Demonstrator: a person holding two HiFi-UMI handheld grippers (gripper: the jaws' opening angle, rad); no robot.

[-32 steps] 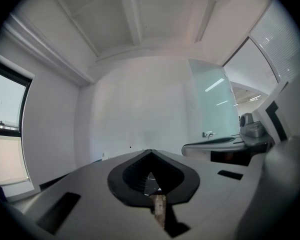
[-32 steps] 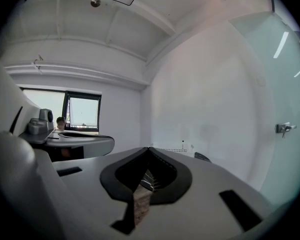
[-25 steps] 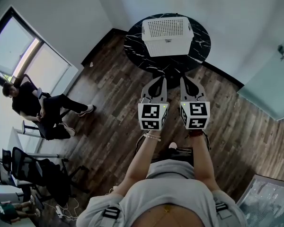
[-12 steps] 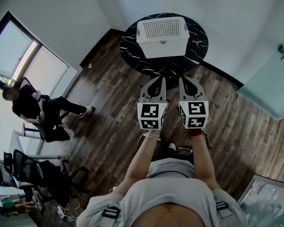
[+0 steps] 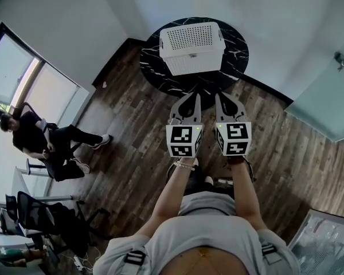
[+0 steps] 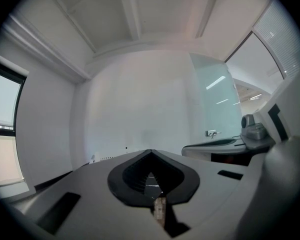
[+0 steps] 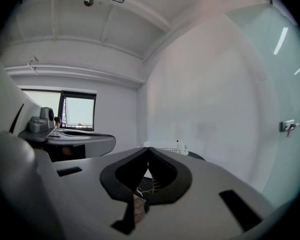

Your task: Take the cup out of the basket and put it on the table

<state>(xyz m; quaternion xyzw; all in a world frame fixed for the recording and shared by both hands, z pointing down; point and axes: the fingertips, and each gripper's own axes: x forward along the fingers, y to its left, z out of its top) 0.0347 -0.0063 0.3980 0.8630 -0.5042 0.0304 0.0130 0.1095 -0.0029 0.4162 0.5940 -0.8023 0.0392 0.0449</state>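
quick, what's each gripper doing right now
left gripper: shut, nothing between the jaws
right gripper: shut, nothing between the jaws

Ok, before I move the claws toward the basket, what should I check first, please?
1. Left claw open for grasping: not ok, jaws shut, nothing between them.
2. Right claw open: not ok, shut and empty too.
3. Cup located: cannot tell, no view shows it; the basket shows only a perforated white top.
4. Basket steady on the table: ok, it stands flat on the round black top.
5. Bare table spot for the cup: ok, free marble right of the basket.
6. Claws near the basket: not ok, both are over the wooden floor, short of the table.
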